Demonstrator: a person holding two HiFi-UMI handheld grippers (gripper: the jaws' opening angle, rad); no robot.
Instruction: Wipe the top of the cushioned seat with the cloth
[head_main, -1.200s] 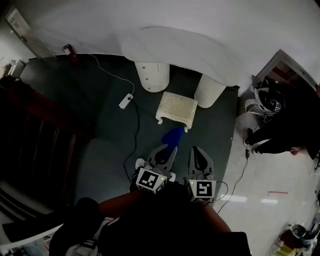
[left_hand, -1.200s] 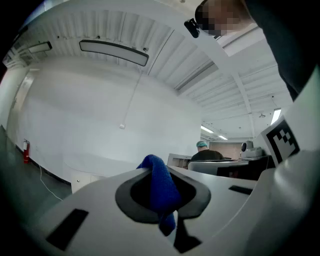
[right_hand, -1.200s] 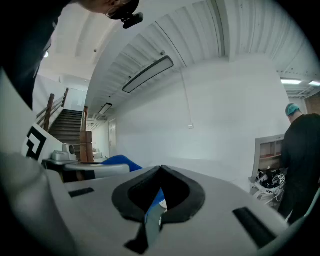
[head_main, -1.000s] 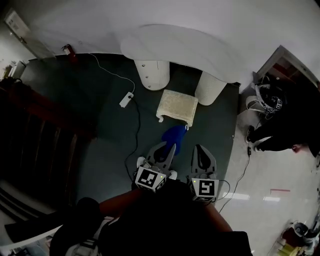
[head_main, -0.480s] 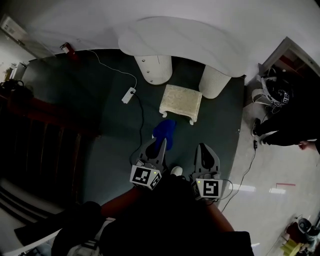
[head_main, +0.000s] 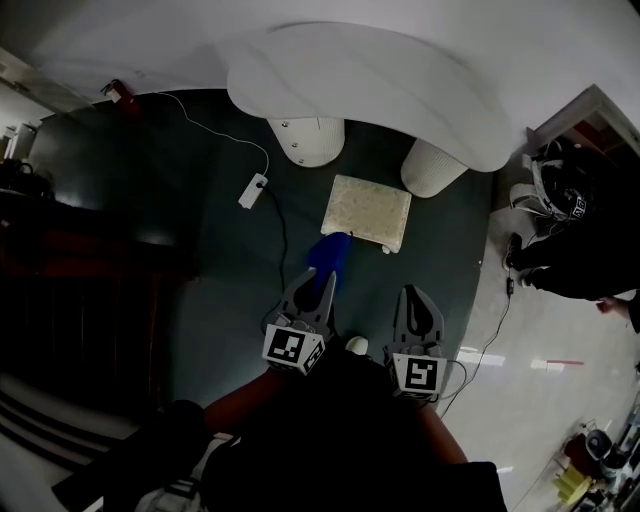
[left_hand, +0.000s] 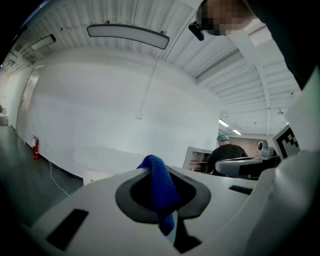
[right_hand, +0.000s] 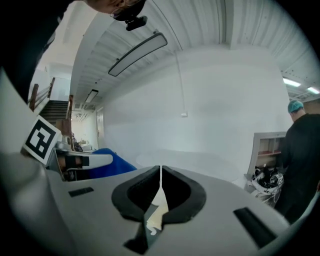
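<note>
A: Cushioned seat?
B: Cream, centre of view; white table at its 12 o'clock; top bare.
A: Cloth?
B: Blue, at the seat's 7 o'clock, seemingly short of it; left gripper clamps it, held forward for wiping.
A: Right gripper?
B: 5 o'clock, jaws together, empty, in reserve.

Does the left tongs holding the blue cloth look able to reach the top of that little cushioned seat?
Probably yes: the cushioned seat lies uncovered just ahead of the left tongs and their blue cloth, nothing between.
</note>
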